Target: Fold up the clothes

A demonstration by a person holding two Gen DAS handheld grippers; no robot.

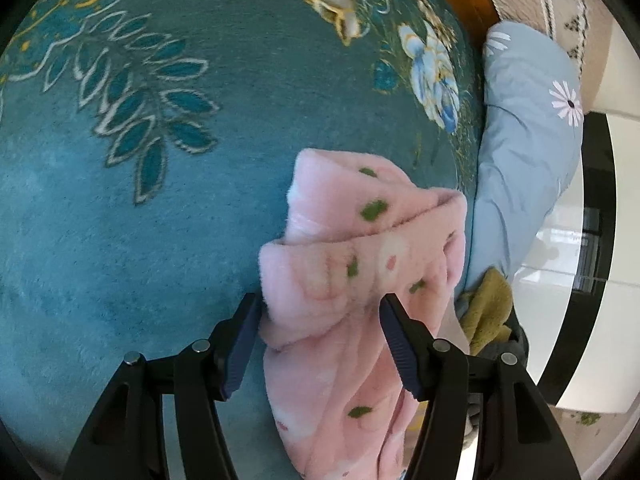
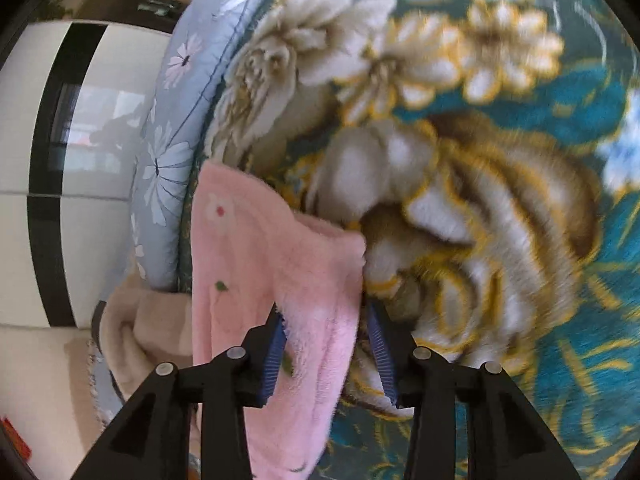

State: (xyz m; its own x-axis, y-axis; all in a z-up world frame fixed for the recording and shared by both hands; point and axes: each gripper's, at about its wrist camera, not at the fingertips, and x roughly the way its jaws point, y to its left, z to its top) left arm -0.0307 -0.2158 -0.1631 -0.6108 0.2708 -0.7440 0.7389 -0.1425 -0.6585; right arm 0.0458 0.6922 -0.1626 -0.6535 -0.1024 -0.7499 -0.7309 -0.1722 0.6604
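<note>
Nearest to the left wrist camera, the left gripper [image 1: 320, 320] had its jaws standing wide, and a bunched, doubled part of the pink fleece garment [image 1: 360, 240] filled the gap between them. The fabric touched both pads, so I judge it clamped on this thick roll and not only around it. In the right wrist view, the right gripper [image 2: 326, 344] had its jaws partly apart with a flat edge of the same pink fleece garment [image 2: 256, 256] lying across the gap. The left pad was against the cloth, but the other pad seemed free of it, so I read this one as not gripping.

The garment lay at the edge of the bed, on the teal flowered blanket [image 1: 140, 240], and part of it hung down over the side. It looked soft, fluffy and light, with no stiffness. Such fleece would sag and crumple when lifted and could slide out of a loose grip. The better places to hold would be the hem or a corner, where the layers are thin.

Further away, a blue quilt with daisies [image 1: 528, 128] lay just beside the blanket. Below it, a piece of olive cloth [image 1: 488, 308] was visible.
</note>
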